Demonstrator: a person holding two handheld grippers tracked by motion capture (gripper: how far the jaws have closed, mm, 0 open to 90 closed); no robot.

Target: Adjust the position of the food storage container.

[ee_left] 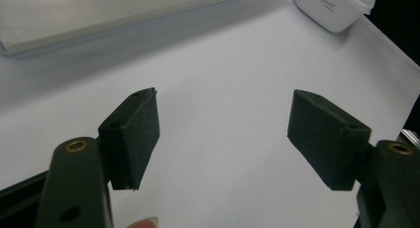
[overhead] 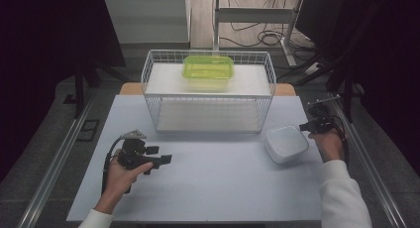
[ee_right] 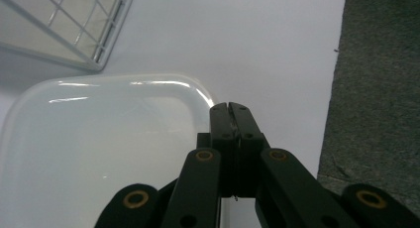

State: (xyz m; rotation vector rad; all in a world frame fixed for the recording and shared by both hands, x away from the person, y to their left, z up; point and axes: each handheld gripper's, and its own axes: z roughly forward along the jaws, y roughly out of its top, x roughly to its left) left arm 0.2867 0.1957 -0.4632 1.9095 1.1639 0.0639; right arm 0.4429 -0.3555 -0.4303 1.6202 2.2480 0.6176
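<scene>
Your right gripper (ee_right: 232, 107) has its fingers pressed together beside the white container (overhead: 287, 143), seemingly to nudge it; your left gripper (overhead: 159, 160) waits with fingers spread over the bench (overhead: 218, 183).

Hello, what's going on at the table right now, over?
Left gripper open, empty, over bare table. Right gripper shut, empty, at the white container rim. Wire basket with green box behind; nothing blocking.
</scene>
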